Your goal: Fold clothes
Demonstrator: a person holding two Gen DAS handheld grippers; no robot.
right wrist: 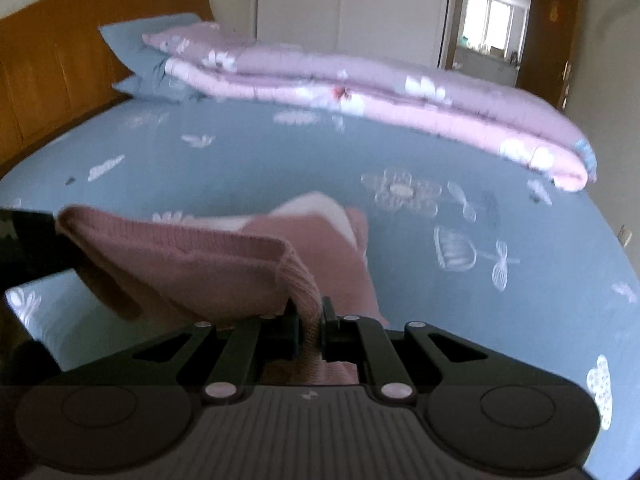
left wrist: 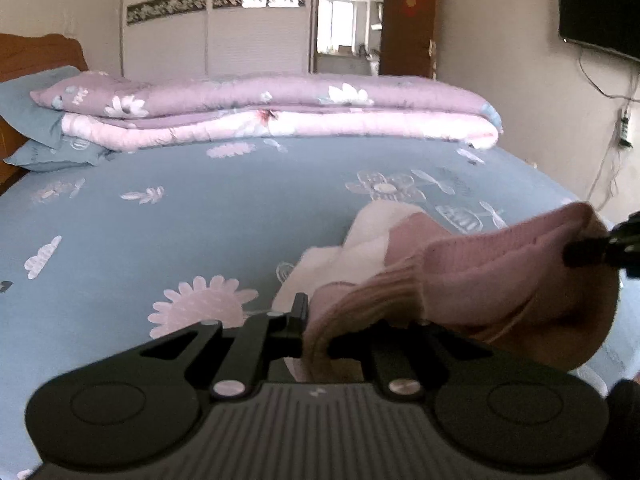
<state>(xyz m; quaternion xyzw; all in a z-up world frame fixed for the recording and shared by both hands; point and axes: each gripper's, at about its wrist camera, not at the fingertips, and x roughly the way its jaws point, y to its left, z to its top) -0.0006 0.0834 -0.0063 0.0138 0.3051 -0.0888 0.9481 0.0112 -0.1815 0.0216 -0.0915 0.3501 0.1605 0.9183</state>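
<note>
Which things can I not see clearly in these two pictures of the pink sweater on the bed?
- Left gripper, left wrist view: the pink sweater covers its right finger.
- Right gripper, same view: the right edge cuts off all but its tip.
- White garment, both views: the sweater hides most of it.
- Folded quilt, right wrist view: blurred; its pattern is unclear.

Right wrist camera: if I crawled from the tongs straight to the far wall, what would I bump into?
Black right tongs pinching the pink knitted sweater → white cloth → bare blue flowered bedsheet → folded pink flowered quilt → white sliding wardrobe.
</note>
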